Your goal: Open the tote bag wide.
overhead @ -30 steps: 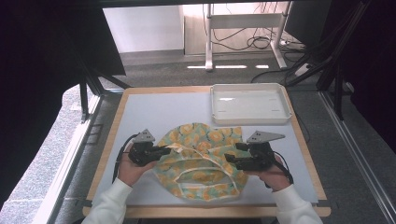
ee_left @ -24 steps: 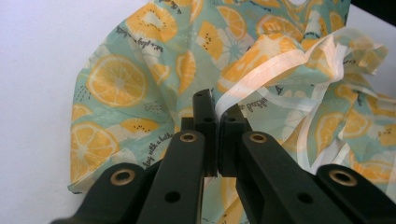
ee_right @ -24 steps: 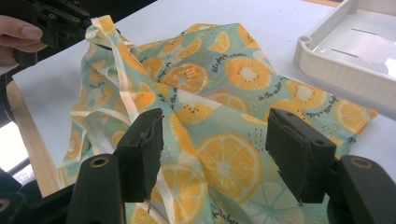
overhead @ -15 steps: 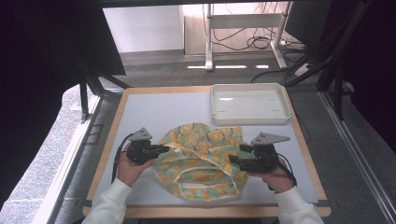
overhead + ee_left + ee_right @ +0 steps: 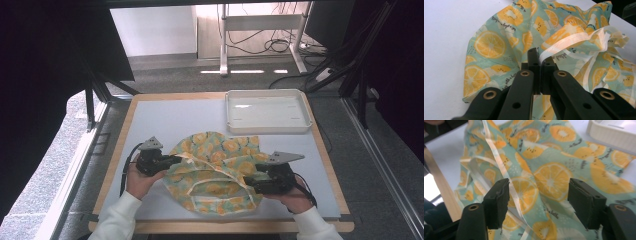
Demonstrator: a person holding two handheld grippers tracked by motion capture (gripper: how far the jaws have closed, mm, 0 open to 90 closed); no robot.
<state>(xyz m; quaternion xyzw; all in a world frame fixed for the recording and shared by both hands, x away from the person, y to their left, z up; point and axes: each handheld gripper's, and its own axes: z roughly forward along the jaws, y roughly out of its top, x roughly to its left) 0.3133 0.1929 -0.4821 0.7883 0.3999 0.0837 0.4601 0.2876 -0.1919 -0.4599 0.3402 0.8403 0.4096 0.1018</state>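
Black jaws of the left gripper (image 5: 539, 65) are closed tight on the white-trimmed edge of the cloth (image 5: 215, 172) at its left side. The right gripper (image 5: 539, 203) has its jaws wide apart over the cloth's right side; they have just been opening, with cloth and a white ribbon (image 5: 499, 162) lying between the pads, which do not press on them. The citrus-print cloth lies crumpled at the table (image 5: 165, 117) centre, between both hands. A white tray (image 5: 267, 111) stands behind it, at the far right.
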